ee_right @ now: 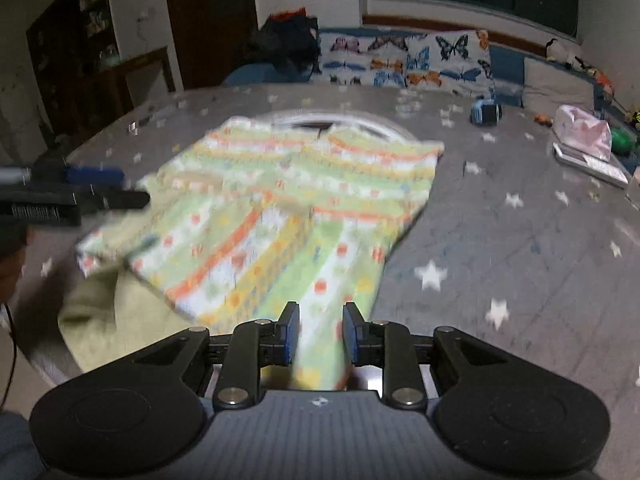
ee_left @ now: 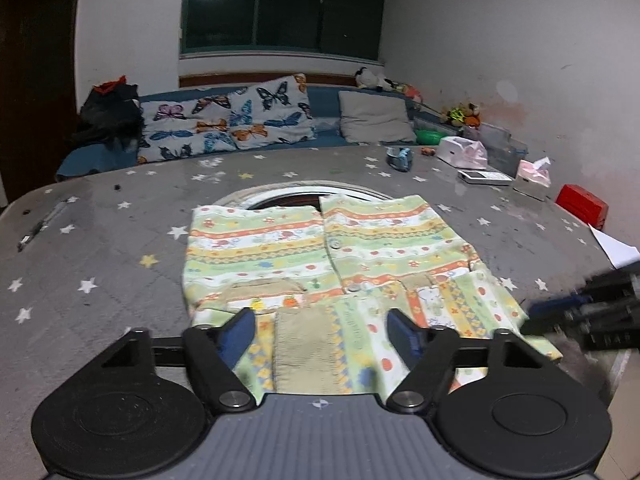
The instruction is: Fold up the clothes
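Small striped shirt (ee_left: 332, 256), green/orange/yellow print w/ buttons, lies flat on the table, sleeves folded in.

Green-orange striped garment (ee_left: 320, 248), star-dotted grey tablecloth (ee_left: 120, 248)

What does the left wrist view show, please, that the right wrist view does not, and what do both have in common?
Only the left wrist view shows the red box at the table's right edge, the tissue box, a pen on the left, and the shirt's buttons.

Only the right wrist view shows the dark wooden cabinet and door, and the right tool with cloth between its fingers.

Both show the striped patterned shirt on the star-patterned table, the butterfly pillows and the window.
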Demonstrator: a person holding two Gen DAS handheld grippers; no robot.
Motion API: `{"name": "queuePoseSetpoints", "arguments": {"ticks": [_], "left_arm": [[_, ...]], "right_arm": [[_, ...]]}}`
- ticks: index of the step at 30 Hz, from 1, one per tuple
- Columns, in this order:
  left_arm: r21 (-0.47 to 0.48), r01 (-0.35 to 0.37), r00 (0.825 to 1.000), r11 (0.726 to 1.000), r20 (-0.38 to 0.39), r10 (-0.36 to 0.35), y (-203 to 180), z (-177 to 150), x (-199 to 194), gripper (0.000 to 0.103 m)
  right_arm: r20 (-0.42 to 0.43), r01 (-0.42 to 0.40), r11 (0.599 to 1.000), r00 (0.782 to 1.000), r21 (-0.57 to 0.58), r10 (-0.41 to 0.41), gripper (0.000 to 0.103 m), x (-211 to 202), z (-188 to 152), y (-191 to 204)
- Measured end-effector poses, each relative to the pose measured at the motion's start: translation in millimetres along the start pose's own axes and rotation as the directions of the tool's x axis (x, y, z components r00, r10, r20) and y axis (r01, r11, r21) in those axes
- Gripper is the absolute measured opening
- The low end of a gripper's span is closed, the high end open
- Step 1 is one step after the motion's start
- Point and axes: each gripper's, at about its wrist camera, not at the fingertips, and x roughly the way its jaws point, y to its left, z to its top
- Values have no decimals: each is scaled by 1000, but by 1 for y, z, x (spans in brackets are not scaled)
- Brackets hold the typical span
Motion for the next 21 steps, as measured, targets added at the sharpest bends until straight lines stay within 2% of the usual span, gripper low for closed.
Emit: {"name": "queuePoseSetpoints", "arguments": {"ticks": [5,10,12,17,21], "left_arm": [[22,29,999,999,-25,-28,-3,2,15,45],[37,36,996,999,-79,-33,3,-3,31,41],[45,33,994,998,-101,-28,6,-7,37,37],[42,18,997,999,-79,-15,7,-5,28,37],[52,-11,998,999,-67,15,10,-6,21,37]], "right_arm": [[63,5,1000,998,-4,-5,24,25,27,-2],[28,25,999,999,30,-25,24,54,32,-14],[10,29,999,1000,34,-29,24,58,28,-17],[29,32,999,999,-13,-32,30,46,26,-7],[45,-23,999,999,-48,26,31,40,29,9]]}}
